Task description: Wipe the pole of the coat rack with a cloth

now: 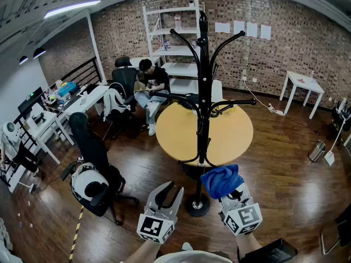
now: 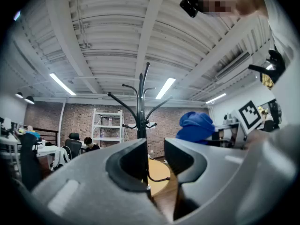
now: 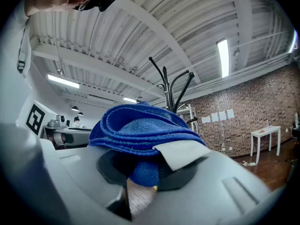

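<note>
Standing vertical: coat rack pole (image 1: 204,86)

Brick wall (image 1: 285,48), dark wood floor (image 1: 285,163), round table (image 1: 233,133), white shelving (image 1: 167,51)

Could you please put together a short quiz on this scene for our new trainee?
1. True or false: the left gripper is empty, with its fingers apart.
2. What does the right gripper hold?
A) a blue cloth
B) a white sponge
C) a coat hanger
3. Fill the gap: the wooden table behind the coat rack pole is ___ in shape.

Key: 1 true; 2 A; 3 round.
</note>
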`<state>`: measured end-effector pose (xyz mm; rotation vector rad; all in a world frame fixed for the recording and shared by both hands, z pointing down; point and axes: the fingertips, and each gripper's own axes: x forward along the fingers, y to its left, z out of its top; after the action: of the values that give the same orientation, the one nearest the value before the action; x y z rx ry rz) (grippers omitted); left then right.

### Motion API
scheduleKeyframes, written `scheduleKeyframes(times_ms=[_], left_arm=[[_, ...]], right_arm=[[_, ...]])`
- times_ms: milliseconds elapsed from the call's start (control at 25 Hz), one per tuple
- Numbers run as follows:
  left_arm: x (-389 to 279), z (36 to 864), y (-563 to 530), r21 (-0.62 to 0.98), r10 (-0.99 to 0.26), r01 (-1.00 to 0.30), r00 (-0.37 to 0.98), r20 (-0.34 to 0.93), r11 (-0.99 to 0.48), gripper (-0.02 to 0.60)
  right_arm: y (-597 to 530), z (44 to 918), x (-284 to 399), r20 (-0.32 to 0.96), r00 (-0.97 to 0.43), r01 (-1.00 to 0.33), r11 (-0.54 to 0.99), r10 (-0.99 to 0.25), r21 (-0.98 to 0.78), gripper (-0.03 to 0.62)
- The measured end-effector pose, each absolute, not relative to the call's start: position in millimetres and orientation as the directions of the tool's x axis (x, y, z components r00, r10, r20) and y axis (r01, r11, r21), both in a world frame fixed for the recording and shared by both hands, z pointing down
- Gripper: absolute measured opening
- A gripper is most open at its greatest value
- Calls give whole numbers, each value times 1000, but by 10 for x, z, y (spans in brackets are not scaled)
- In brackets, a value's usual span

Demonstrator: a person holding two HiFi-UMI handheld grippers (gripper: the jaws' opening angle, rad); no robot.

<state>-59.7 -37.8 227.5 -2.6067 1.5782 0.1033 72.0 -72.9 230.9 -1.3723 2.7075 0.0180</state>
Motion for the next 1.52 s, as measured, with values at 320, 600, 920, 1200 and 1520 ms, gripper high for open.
scheduleKeyframes(times_ms=[320, 600, 920, 1200, 1520], left_arm=[[-698, 2424, -934, -6, -874, -876, 483, -55, -483, 112], [-638, 2158, -1148, -33, -879, -886, 463, -115, -462, 112], [-667, 2205, -1329, -27, -899, -905, 425, -108, -425, 110], [-698, 2360, -1485, -10, -918, -922, 385, -97, -386, 110], [-722, 2349, -1573, -10, -937, -942, 334, -101, -334, 110]], right_arm=[[-1453, 1292, 603, -231, -630, -770, 635, -741, 62, 98], [-2056, -75, 448, -351, -624, -777, 601, -698, 186, 98], [-2678, -407, 295, -283, -612, -778, 627, -738, 47, 98], [-2787, 518, 100, -153, -655, -732, 672, -740, -112, 98], [-2536, 684, 48, -207, -694, -700, 713, -690, -29, 98]])
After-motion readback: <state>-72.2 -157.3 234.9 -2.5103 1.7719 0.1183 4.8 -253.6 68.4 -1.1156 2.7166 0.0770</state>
